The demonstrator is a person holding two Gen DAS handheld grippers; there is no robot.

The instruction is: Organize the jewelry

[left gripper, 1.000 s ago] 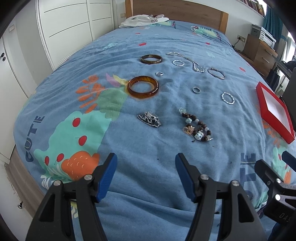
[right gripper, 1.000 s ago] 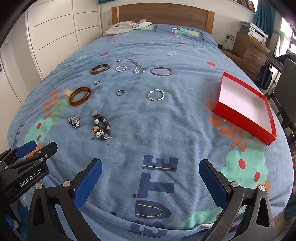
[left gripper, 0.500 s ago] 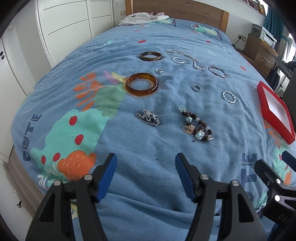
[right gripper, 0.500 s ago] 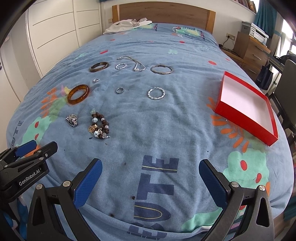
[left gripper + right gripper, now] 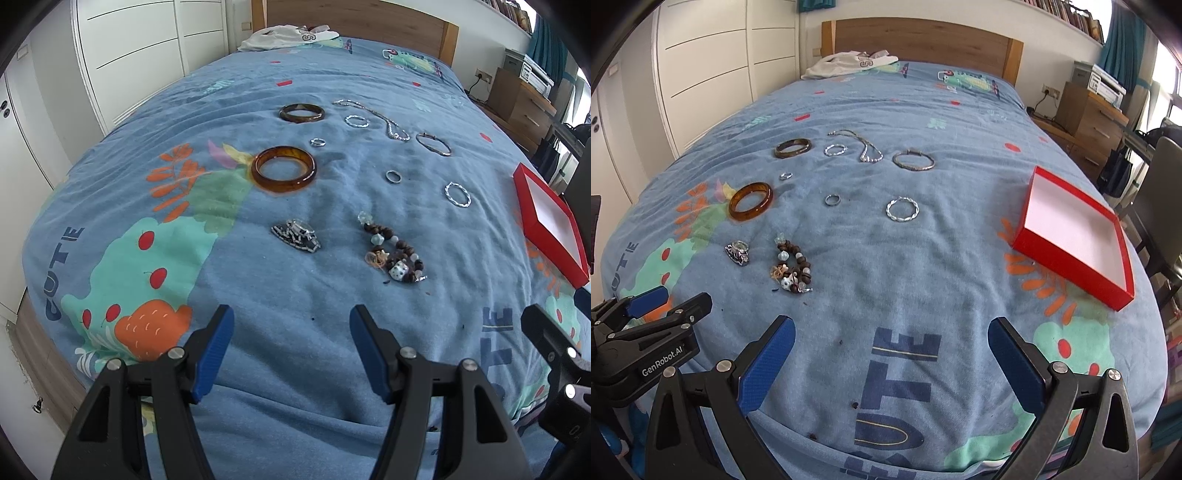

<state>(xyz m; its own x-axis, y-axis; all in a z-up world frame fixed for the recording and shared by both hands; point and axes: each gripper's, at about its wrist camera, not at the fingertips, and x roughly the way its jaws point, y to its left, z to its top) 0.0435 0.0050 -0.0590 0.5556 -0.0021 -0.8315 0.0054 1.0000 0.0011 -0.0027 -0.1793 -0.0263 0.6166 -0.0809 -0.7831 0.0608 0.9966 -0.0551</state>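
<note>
Jewelry lies spread on a blue bedspread. An amber bangle (image 5: 283, 169) (image 5: 751, 201), a dark bangle (image 5: 301, 113), a beaded bracelet (image 5: 393, 251) (image 5: 792, 266), a small black-and-silver piece (image 5: 296, 235), a twisted silver ring (image 5: 902, 209), a silver chain (image 5: 860, 144) and small rings lie apart. An empty red box (image 5: 1075, 236) (image 5: 550, 221) sits at the right. My left gripper (image 5: 291, 347) is open and empty, short of the jewelry. My right gripper (image 5: 892, 358) is open and empty above the bed's near end.
White wardrobes (image 5: 701, 62) stand along the left. A wooden headboard (image 5: 919, 40) and a white garment (image 5: 849, 62) are at the far end. A wooden nightstand (image 5: 1089, 122) and a chair (image 5: 1160, 206) stand at the right of the bed.
Both grippers have tilted and risen slightly, so the jewelry sits a little lower in view. Nothing on the bed has moved. Both grippers stay open.
</note>
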